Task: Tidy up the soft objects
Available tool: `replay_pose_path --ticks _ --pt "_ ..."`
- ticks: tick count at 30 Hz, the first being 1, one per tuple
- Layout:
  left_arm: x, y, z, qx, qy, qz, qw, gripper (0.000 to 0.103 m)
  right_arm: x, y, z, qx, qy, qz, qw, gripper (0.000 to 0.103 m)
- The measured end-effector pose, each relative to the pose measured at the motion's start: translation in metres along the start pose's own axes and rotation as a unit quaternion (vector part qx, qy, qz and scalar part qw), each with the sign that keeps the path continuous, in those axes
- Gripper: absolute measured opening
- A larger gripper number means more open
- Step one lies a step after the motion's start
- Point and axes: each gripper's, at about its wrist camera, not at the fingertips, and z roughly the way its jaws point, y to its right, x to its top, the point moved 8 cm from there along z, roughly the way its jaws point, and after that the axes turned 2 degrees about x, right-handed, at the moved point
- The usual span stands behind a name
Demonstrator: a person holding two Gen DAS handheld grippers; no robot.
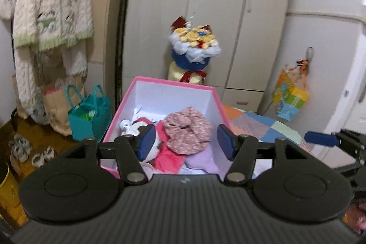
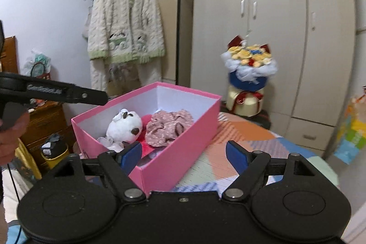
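Observation:
A pink box with a white inside stands on a patchwork bedspread. In it lie a white plush toy, a pink floral cloth and a lilac soft piece over something red. My left gripper hovers above the box's near end, open, with nothing between its pads. My right gripper is open too, held low at the box's near corner with its pads apart from the box. One of its blue pads shows at the right edge of the left wrist view.
A beige wardrobe fills the back, with a flower bouquet in front of it. A knitted cream cardigan hangs on a rack. Teal bag and shoes sit on the floor to the left. A colourful bag hangs at right.

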Motion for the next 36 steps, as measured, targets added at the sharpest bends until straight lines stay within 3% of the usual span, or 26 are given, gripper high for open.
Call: replay_pose_path --ticks 9,12,16,23,31,36 --pt "-0.023 0.044 -0.052 -0.026 0.043 0.06 0.997 0.068 -0.018 0.006 -0.07 -0.035 0.059 0.026 0.997 0.092" --pt "-0.037 0.048 -0.055 -0.027 0.044 0.045 0.9976 0.068 -0.025 0.007 -0.08 -0.052 0.064 0.034 0.996 0.096" --pt "-0.054 0.042 -0.052 -0.001 0.041 0.032 0.9986 0.076 -0.033 0.0 -0.085 -0.085 0.063 0.02 0.994 0.1" --pt "-0.063 0.046 -0.068 0.027 0.109 0.059 0.9919 0.103 -0.059 -0.005 -0.094 -0.117 0.069 0.062 0.989 0.101" --pt "-0.075 0.054 -0.058 0.022 0.083 0.079 0.9932 0.103 -0.064 0.004 -0.104 -0.195 0.037 0.071 0.977 0.103" --pt "-0.074 0.058 -0.057 0.023 0.087 0.077 0.993 0.103 -0.063 0.002 -0.115 -0.172 0.044 0.104 0.979 0.103"
